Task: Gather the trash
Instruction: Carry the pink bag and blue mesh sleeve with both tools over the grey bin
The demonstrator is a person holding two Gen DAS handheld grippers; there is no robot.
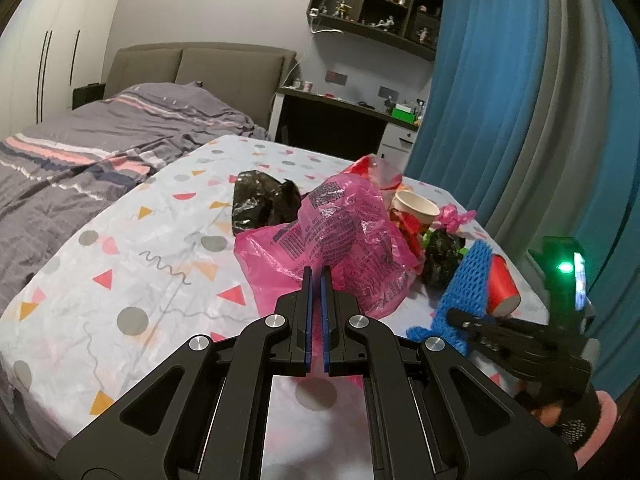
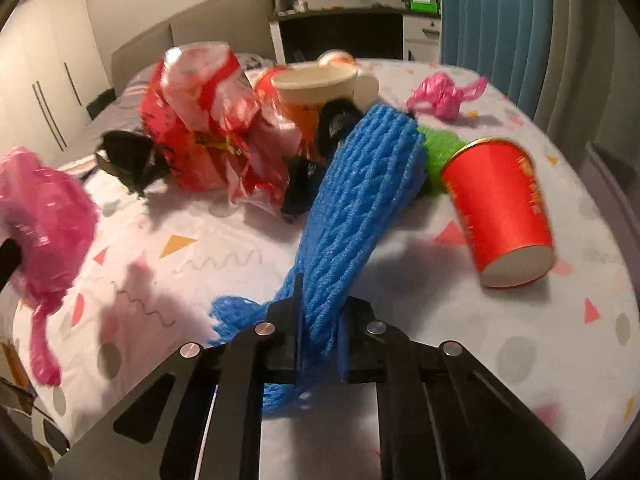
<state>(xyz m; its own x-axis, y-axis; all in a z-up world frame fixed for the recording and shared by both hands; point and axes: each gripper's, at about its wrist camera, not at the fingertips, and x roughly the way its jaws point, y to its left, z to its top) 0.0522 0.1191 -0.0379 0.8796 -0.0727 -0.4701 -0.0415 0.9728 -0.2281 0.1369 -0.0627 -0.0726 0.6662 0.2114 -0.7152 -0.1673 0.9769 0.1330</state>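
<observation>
- The left gripper (image 1: 316, 276) has its fingers drawn close, pinching the near fold of a big pink plastic bag (image 1: 332, 236) that sits mid-bed on the patterned sheet (image 1: 120, 264).
- Behind the pink bag, toward the far edge, lies a crumpled black bag (image 1: 262, 200).
- A red-and-white plastic bag (image 2: 208, 120) is heaped beside it, with an upright paper cup (image 2: 316, 84) just to its right.
- The right gripper (image 2: 320, 300) is clamped on a blue foam net sleeve (image 2: 360, 184), which rises tilted from the fingers toward the pile.
- Green foam netting (image 2: 440, 152) peeks out behind the sleeve.
- A red paper cup (image 2: 500, 208) lies on its side near the right edge, base toward the camera.
- A small knotted pink bag (image 2: 440, 96) rests near the far right corner.
</observation>
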